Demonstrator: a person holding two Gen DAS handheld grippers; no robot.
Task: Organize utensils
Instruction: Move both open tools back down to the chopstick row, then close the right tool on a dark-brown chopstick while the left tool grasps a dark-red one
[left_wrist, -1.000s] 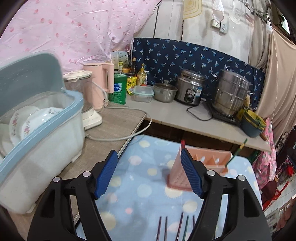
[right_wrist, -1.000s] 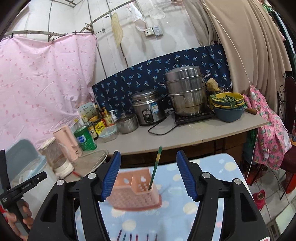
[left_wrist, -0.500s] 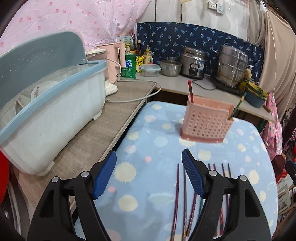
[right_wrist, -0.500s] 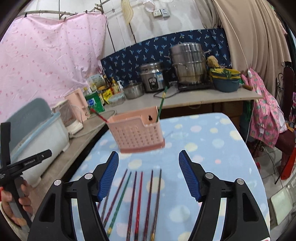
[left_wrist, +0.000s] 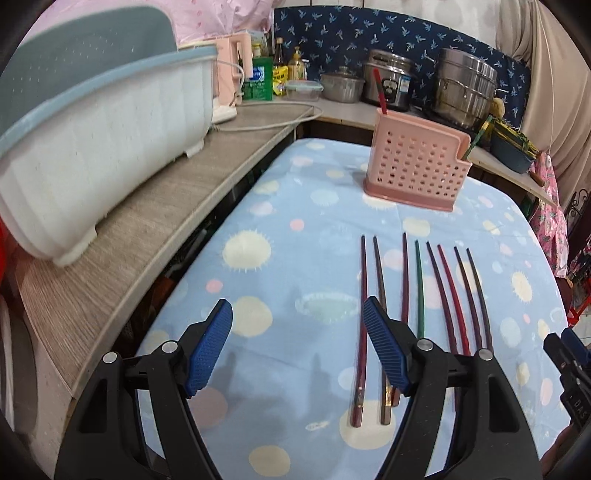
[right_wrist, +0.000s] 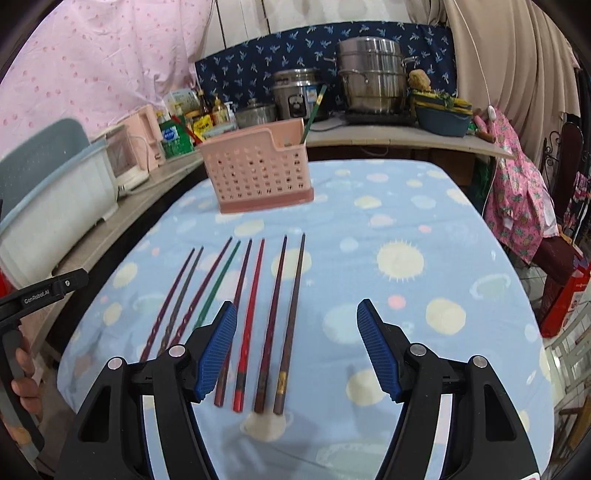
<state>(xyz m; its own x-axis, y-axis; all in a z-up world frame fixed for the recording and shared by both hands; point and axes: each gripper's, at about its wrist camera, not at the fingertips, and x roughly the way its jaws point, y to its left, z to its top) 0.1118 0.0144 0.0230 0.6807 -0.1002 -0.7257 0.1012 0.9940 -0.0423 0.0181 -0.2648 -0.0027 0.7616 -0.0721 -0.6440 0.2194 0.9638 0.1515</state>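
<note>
Several chopsticks (left_wrist: 417, 291) (right_wrist: 255, 306) lie side by side on the blue spotted tablecloth (left_wrist: 295, 258) (right_wrist: 406, 258), dark red, red and one green. A pink perforated utensil holder (left_wrist: 415, 168) (right_wrist: 258, 173) stands upright at the far end; a red stick (left_wrist: 379, 92) and a green stick (right_wrist: 313, 112) stand in it. My left gripper (left_wrist: 297, 347) is open and empty, hovering just left of the chopsticks' near ends. My right gripper (right_wrist: 297, 350) is open and empty above the rightmost chopsticks' near ends.
A pale blue dish rack (left_wrist: 92, 122) (right_wrist: 51, 199) sits on the grey counter (left_wrist: 155, 229) to the left. The back counter holds a rice cooker (right_wrist: 295, 92), steel steamer pot (right_wrist: 373, 81), bottles and a kettle (left_wrist: 236, 70). A pink cloth (right_wrist: 517, 184) hangs at right.
Both grippers have tilted down and dropped toward the table. The chopsticks have come fully into view close beneath the fingers. The holder now sits farther up in both views.
</note>
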